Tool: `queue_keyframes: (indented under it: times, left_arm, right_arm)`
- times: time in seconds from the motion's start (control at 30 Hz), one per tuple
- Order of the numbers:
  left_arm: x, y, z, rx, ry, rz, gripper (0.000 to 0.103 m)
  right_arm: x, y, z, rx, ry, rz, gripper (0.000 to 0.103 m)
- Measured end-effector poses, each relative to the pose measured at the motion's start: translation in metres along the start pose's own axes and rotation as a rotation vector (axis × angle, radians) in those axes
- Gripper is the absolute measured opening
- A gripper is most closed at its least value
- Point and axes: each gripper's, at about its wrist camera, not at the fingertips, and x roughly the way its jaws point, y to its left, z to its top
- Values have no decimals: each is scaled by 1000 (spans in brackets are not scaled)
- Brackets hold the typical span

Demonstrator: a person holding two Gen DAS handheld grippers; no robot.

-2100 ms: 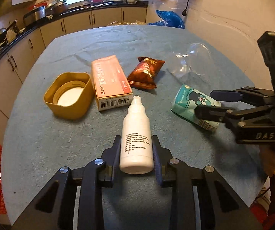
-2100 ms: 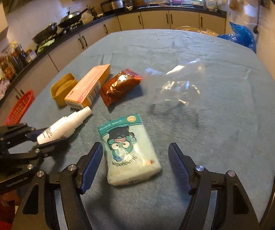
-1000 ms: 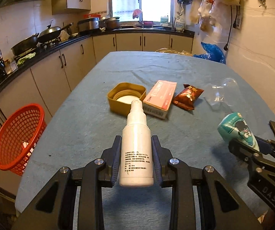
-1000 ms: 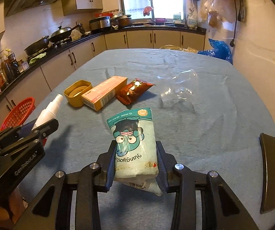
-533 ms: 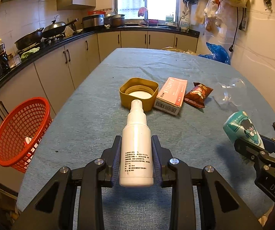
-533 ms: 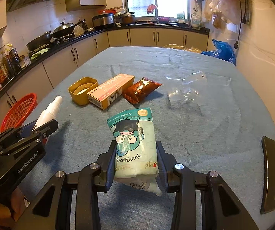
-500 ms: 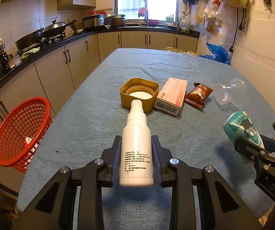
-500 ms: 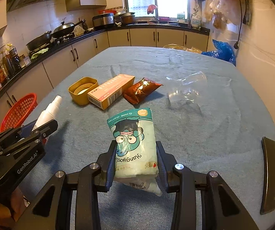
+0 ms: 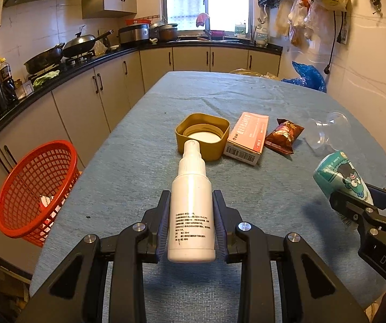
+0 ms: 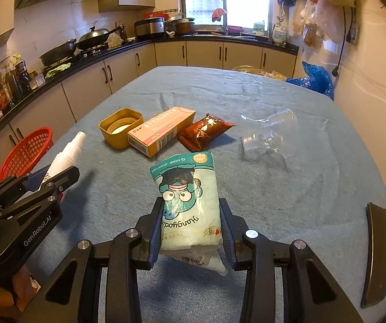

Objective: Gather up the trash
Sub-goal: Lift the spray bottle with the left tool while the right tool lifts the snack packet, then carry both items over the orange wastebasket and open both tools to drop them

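My left gripper [image 9: 191,207] is shut on a white spray bottle [image 9: 191,204] and holds it above the near end of the blue table [image 9: 246,102]. My right gripper [image 10: 191,212] is shut on a teal tissue pack [image 10: 188,202], also raised above the table. The pack also shows at the right of the left wrist view [image 9: 340,175], the bottle at the left of the right wrist view [image 10: 65,156]. A red basket [image 9: 34,183] stands on the floor left of the table.
On the table lie a yellow tub [image 9: 202,134], a pink box [image 9: 248,137], a brown snack bag [image 9: 284,134] and a clear plastic cup [image 9: 326,132]. A dark flat object [image 10: 377,253] lies near the right edge. Kitchen cabinets [image 9: 85,99] run along the left and back.
Both grippers closed on their items and lifted them off the table, then drew back toward the near end. In the last half second little has moved.
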Motion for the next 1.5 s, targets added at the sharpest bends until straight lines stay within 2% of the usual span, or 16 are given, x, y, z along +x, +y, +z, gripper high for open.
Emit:
queue_keyframes:
  times: [0.4,0.7,0.83,1.0,1.13,1.5]
  left_arm:
    - [-3,9,5,-1,-14,17,29]
    - [-15,37,17,-51,-46,45,29]
    - [-20,60,22,-84,-63,77,29]
    - [-28,93,28,-131,-77,111,29]
    - [-38,128,31,-182,-96,167,29]
    - [-59,207,23,-277,-110,283,29]
  right_arm:
    - [1,7,9,-22,-5,8,42]
    - [5,26,23,-56,2,63,42]
    - [9,42,31,-84,10,95,42]
    - [13,63,45,-107,38,193,42]
    - [14,85,60,-129,52,273,42]
    - [15,151,90,-200,39,379,43]
